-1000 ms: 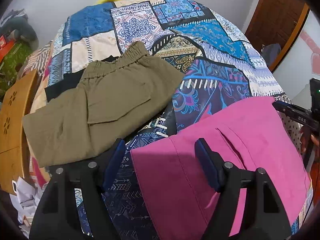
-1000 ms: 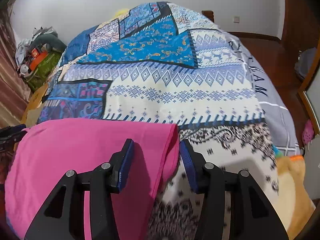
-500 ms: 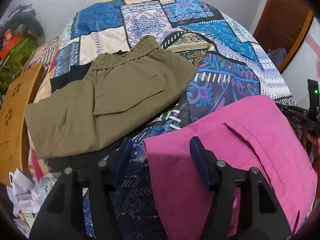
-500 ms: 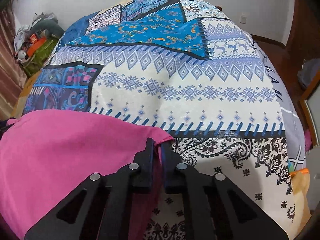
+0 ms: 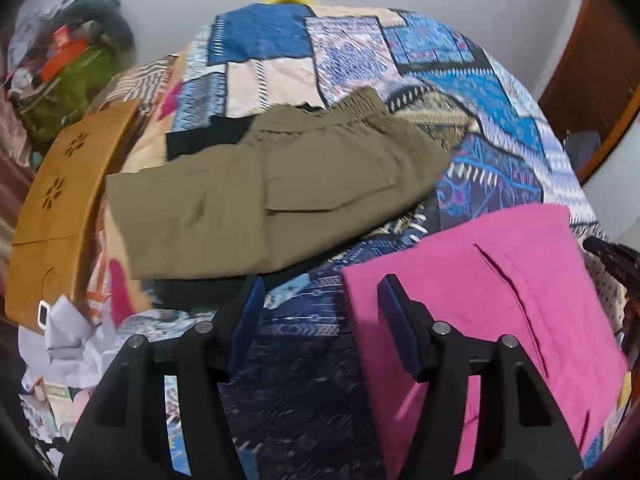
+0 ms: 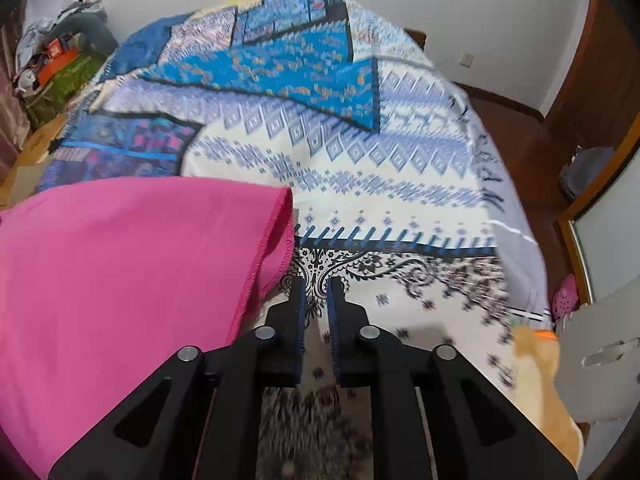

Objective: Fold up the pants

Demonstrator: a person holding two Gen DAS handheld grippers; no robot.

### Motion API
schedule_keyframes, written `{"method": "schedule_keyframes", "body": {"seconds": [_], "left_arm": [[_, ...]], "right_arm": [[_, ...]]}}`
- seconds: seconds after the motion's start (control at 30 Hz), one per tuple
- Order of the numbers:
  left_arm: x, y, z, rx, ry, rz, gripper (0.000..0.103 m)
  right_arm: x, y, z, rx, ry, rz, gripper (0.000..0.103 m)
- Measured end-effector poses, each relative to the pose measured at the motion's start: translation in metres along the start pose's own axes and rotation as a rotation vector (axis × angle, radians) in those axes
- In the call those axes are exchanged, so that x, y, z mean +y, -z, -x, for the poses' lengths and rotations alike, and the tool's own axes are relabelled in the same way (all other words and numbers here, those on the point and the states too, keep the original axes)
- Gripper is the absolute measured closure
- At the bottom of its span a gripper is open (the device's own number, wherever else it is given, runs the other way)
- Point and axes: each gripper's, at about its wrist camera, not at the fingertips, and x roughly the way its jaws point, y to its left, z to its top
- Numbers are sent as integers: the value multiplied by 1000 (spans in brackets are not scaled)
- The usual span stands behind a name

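Note:
Folded pink pants [image 5: 492,288] lie on the patterned bedspread [image 5: 460,64], at the right in the left wrist view. My left gripper [image 5: 320,300] is open and empty, with its right finger over the pants' left edge. In the right wrist view the pink pants [image 6: 120,280] fill the left side, with the hem opening at their right corner. My right gripper [image 6: 316,300] is nearly shut with a thin gap and holds nothing. It sits just right of the pants' corner, over the bedspread [image 6: 400,184].
Folded olive pants [image 5: 260,200] lie on the bed to the left, over a black garment [image 5: 200,140]. A wooden board [image 5: 60,208] and crumpled paper [image 5: 68,332] are at the bed's left edge. Clutter [image 6: 52,64] sits on the floor at far left. A door frame [image 6: 592,184] stands at right.
My right gripper closed on the pink pants' corner half a second ago, and now it is off the cloth, to the right of the corner. My left gripper shifted left, off the pants.

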Motion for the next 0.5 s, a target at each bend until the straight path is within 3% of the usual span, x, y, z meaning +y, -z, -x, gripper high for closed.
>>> {"method": "schedule_keyframes", "body": {"seconds": [0.13,0.3,0.37,0.43,0.5], "left_arm": [[6,-7,26,-47,27,19,42],[-18,-15,55,-113,63,-47,39],[-30,-15,62,-131,81,-81,36],[-43,-16,67,-148,97,-119,31],[-56,-15,68,-163,112,-161,27]], "right_arm": [[7,-4,40,-83,-56,-13,69],[42,-15,77,-164,-150,21,59],[58,-23,80,-171,-187,38,58],[74,-26,83,-170,-239,53,47],[88,-26,83,-174,-278,64,42]]}}
